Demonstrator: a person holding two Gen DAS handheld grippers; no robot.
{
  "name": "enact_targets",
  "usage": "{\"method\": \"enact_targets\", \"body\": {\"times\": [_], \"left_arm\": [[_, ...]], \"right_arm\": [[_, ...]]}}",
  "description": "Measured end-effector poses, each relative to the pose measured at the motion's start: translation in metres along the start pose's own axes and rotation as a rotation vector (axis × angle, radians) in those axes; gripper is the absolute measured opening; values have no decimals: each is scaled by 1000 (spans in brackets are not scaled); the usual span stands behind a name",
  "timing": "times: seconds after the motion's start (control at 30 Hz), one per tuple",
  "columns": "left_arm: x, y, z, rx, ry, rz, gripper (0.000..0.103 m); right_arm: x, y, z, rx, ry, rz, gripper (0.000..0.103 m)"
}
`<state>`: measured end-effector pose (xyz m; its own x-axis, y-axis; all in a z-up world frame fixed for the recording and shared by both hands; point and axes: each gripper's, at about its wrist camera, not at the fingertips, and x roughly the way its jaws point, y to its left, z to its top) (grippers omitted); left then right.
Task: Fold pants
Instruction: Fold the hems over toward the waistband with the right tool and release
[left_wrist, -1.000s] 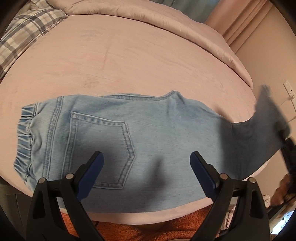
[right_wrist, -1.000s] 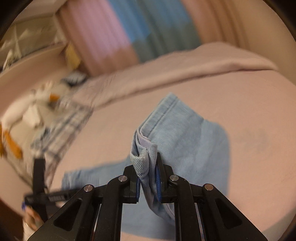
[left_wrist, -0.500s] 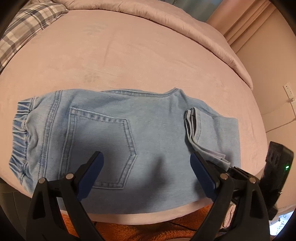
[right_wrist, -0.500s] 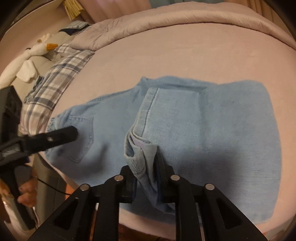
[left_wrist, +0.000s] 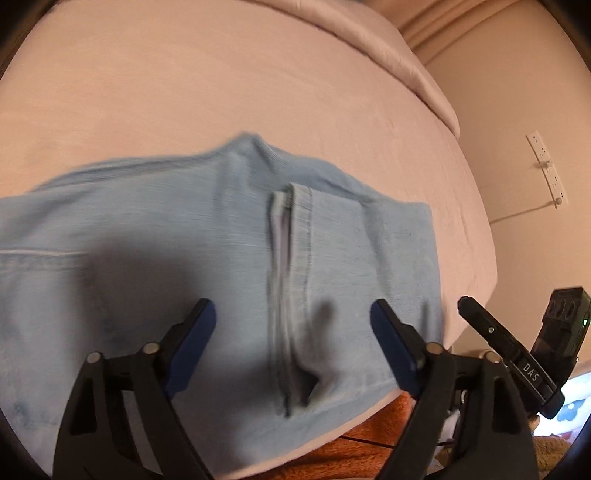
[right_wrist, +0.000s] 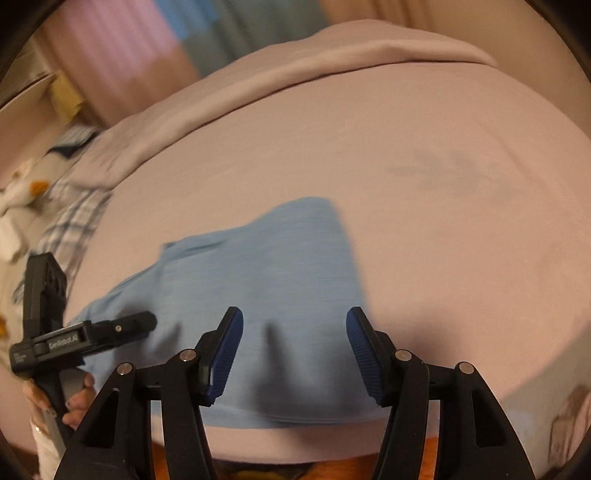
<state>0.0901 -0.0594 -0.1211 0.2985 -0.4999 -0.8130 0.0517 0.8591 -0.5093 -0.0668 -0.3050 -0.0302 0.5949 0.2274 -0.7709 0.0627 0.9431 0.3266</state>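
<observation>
Left wrist view: the light blue denim pants (left_wrist: 207, 236) lie folded on the pink bed (left_wrist: 221, 92), hem now resting across the middle; the left gripper (left_wrist: 291, 325) has shifted rightward, fingers wide apart, seemingly hovering, holding nothing. Right wrist view: the right gripper (right_wrist: 293, 332) has released the hem; fingers spread, empty, above the blurred pants.

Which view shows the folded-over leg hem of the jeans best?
The left wrist view: the hem runs down the middle of the jeans, stitching visible despite blur. The right wrist view shows only smooth, blurred denim; the hem can't be made out there.
</observation>
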Motion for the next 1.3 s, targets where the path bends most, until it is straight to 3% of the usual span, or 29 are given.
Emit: {"method": "enact_targets", "body": {"times": [0.1,0.17,0.23,0.3,0.33,0.4,0.57,0.7,0.87,1.0,1.1,1.3], "left_arm": [[14,-5,7,1,3,-23,81],[18,-5,8,-25,26,-92,80],[21,-1,8,-81,50,-150,65],[22,-3,7,-76,50,-120,47],[21,-5,5,-55,41,-79,29],[18,-5,2,-44,27,-40,8],[-12,-9,-7,-40,-48,-56,6],[-37,-16,-15,8,-112,4,6],[-29,-9,-21,9,-89,70,7],[-11,-2,-28,23,-65,156,11],[-10,3,-28,31,-67,165,13],[-8,-1,-29,58,-60,181,16]], "right_arm": [[-5,-11,-3,36,-17,-33,43],[-7,-18,-5,56,-20,-40,41],[-7,-23,-5,61,-16,-48,40],[-6,-24,-5,64,-12,-50,40],[-5,-25,-4,64,-10,-48,40],[-3,-24,-2,59,-6,-50,39],[-3,-18,11,33,-20,-48,34],[-1,-11,26,-4,-42,-26,32],[28,1,41,-47,-9,-30,29],[61,3,40,-74,53,-96,29],[72,1,31,-84,81,-127,29],[61,-7,12,-82,96,-105,29]]}}
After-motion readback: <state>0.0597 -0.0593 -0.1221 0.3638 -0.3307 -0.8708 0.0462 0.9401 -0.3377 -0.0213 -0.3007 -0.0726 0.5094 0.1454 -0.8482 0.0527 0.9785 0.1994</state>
